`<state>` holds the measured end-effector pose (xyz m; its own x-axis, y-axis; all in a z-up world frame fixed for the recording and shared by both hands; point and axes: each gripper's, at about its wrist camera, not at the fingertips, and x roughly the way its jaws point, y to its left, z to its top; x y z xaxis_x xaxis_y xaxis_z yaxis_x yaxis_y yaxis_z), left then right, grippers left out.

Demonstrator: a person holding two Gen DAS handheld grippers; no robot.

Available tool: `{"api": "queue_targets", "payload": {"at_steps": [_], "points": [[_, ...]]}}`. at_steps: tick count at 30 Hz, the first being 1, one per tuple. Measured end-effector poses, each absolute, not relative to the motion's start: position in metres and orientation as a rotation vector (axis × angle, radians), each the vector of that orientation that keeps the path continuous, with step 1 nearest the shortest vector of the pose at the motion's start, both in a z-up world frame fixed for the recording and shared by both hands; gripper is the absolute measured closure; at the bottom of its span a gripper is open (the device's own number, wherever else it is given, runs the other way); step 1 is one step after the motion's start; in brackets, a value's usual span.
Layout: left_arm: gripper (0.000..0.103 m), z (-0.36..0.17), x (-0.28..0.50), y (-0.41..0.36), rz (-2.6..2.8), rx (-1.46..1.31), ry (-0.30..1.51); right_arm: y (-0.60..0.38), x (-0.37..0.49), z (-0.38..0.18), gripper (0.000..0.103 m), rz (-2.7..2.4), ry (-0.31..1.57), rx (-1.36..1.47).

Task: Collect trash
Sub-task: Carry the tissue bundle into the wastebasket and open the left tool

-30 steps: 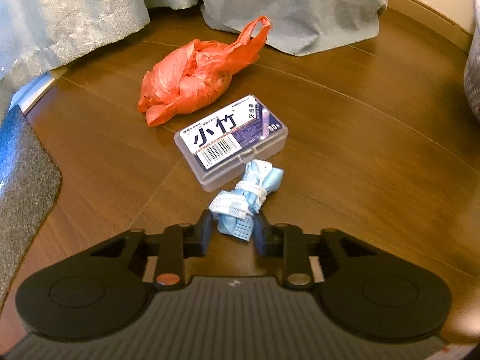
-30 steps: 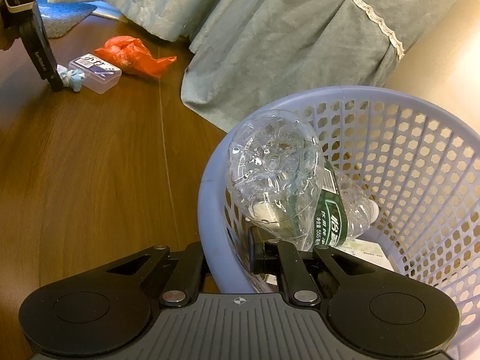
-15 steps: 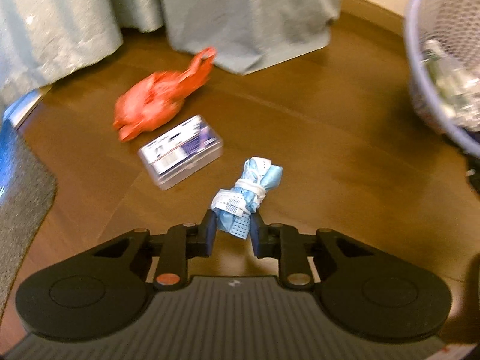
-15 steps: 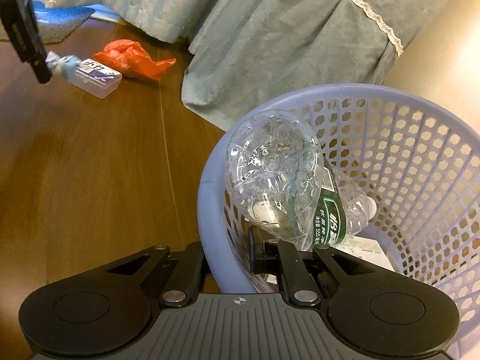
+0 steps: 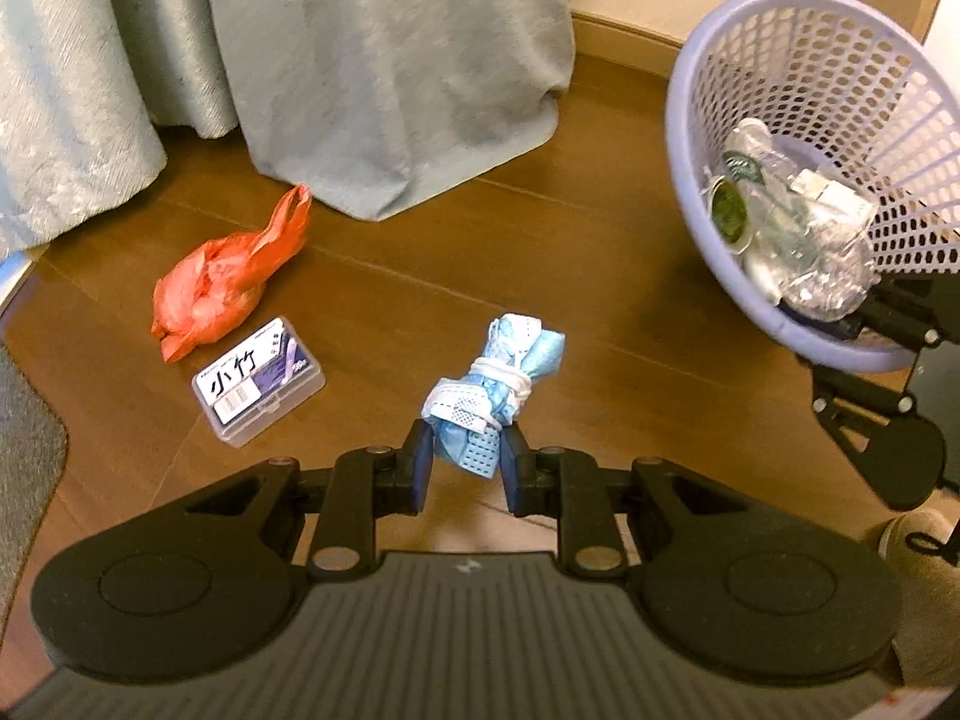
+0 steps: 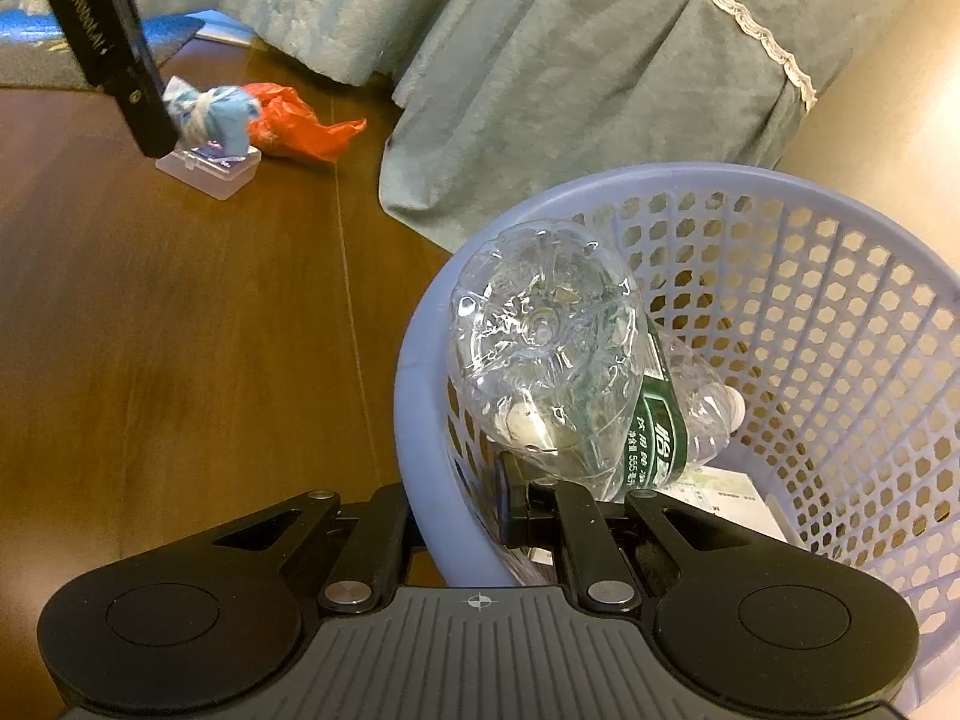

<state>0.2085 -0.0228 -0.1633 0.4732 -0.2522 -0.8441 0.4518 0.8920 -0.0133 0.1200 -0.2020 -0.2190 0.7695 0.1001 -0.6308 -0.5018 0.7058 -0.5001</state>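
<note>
My left gripper (image 5: 465, 461) is shut on a rolled-up blue face mask (image 5: 495, 387) and holds it above the wooden floor; the same mask (image 6: 207, 114) shows in the right wrist view, up in the air at the far left. A red plastic bag (image 5: 225, 285) and a clear plastic box (image 5: 258, 381) with a printed label lie on the floor to the left. My right gripper (image 6: 459, 504) is shut on the rim of a lilac mesh basket (image 6: 420, 420), one finger outside the wall and one inside. The basket (image 5: 690, 180) is tipped toward the left gripper and holds a crushed clear bottle (image 6: 552, 354).
Grey-blue bed skirts (image 5: 390, 60) hang down to the floor behind the trash. A grey rug (image 5: 24, 450) edges in at the far left. A person's shoe (image 5: 918, 534) stands at the lower right. Bare floor lies between the mask and the basket.
My left gripper closed on the mask, lifted it off the floor and swung right, bringing the basket into its view. The right gripper has kept still on the basket rim.
</note>
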Motion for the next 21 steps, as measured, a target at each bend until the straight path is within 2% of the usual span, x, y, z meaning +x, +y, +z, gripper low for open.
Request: {"api": "queue_targets", "payload": {"at_steps": [21], "points": [[0.084, -0.113, 0.209, -0.067, -0.546, 0.194, 0.892, -0.196, 0.113, -0.216, 0.097, 0.357, 0.614, -0.707]]}}
